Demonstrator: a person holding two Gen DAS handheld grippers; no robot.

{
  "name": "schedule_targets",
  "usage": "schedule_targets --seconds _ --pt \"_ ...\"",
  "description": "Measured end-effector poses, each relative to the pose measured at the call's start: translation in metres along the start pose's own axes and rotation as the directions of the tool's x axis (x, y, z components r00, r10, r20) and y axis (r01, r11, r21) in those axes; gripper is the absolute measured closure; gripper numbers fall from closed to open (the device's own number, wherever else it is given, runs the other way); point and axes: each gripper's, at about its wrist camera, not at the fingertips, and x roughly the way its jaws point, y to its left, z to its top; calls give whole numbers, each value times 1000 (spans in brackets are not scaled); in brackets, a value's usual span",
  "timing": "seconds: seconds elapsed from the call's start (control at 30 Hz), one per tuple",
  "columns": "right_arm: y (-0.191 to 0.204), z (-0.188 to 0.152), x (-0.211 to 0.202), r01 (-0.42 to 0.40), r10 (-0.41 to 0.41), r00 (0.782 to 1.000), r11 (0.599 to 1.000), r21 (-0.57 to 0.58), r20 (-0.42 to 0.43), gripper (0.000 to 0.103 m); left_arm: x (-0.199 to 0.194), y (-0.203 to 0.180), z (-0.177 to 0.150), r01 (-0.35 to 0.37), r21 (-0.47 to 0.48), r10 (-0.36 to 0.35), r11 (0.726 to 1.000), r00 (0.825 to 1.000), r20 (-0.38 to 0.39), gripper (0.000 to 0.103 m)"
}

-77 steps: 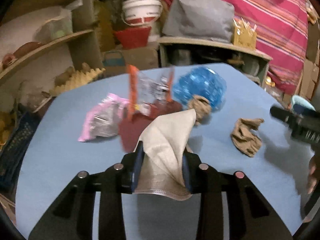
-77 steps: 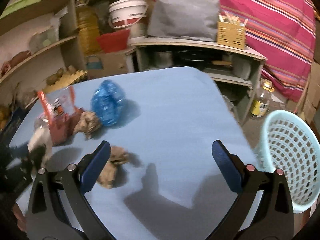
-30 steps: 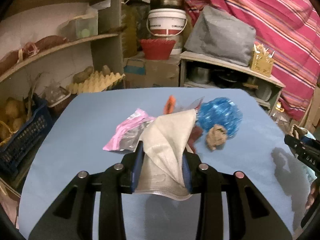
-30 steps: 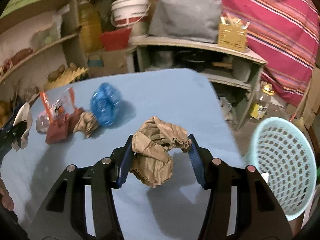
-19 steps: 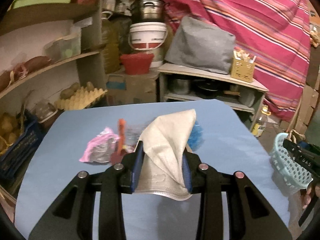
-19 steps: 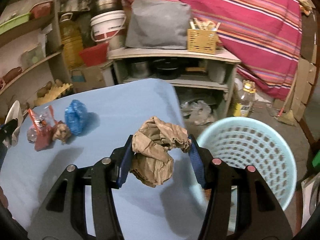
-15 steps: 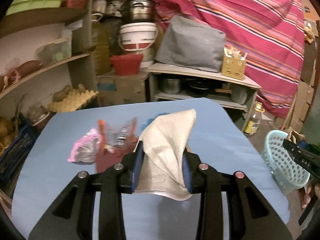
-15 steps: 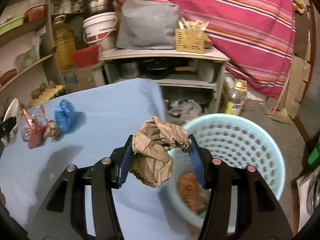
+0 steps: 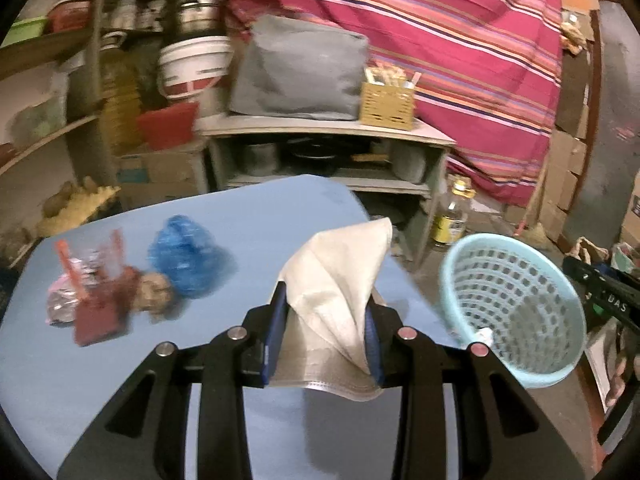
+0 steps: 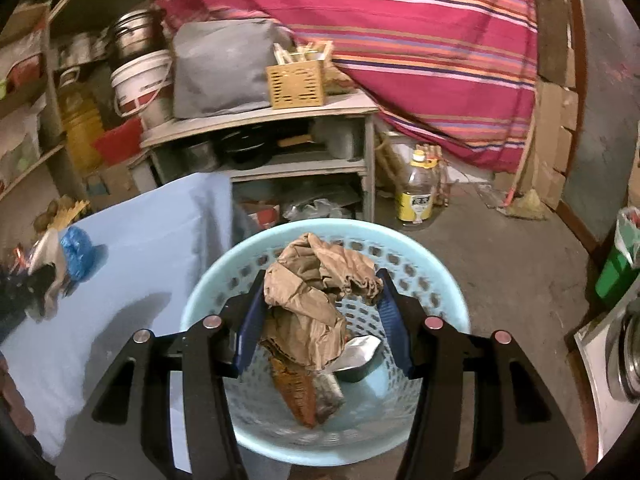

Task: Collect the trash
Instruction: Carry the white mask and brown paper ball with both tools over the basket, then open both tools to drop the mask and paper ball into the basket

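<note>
Both grippers, left (image 9: 325, 334) and right (image 10: 322, 322), clamped tight (each loaded).

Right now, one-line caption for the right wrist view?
Right tongs hold crumpled brown paper above the blue basket.

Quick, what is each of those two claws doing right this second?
Left gripper: shut on a white cloth.
Right gripper: shut on crumpled brown paper, over the blue basket.

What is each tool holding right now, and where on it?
Left tool pinches a white face mask across its lower half; right tool clamps crumpled brown paper by its sides.
</note>
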Motion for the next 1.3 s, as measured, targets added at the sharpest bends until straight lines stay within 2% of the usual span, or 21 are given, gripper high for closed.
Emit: schedule_targets --seconds 0.33,0.5,0.77,0.83,0.9,0.97,1.1,1.23,1.3 --pt "-46 -4 2 9 -6 1000 996 90 -26 49 36 -88 8 120 77 -118 990 993 -32 68" --pt "-54 -6 3 10 -6 999 995 100 -36 49 59 -125 15 190 94 -183 977 980 -81 65" --pt "-62 -7 11 18 -11 998 993 116 -57 49 76 -153 26 223 124 -211 967 972 -107 63" --pt "-61 -8 14 16 -9 998 993 116 -63 49 75 -153 30 228 122 -215 966 970 -111 54" --pt "-60 -8 16 12 -5 998 993 114 -66 49 70 -149 32 223 117 -212 968 973 -96 35" --pt "-57 -7 20 10 -2 997 994 111 -72 49 66 -146 32 217 114 -207 970 974 -92 27" --pt "-50 -6 25 8 0 997 995 97 -81 49 64 -135 35 230 96 -219 968 969 -117 27" --pt "-43 -5 29 6 1 997 996 85 -83 48 53 -119 38 212 71 -205 975 974 -93 20" --pt "-38 -3 30 3 3 998 997 76 -67 36 46 -111 39 192 76 -187 978 980 -74 16"
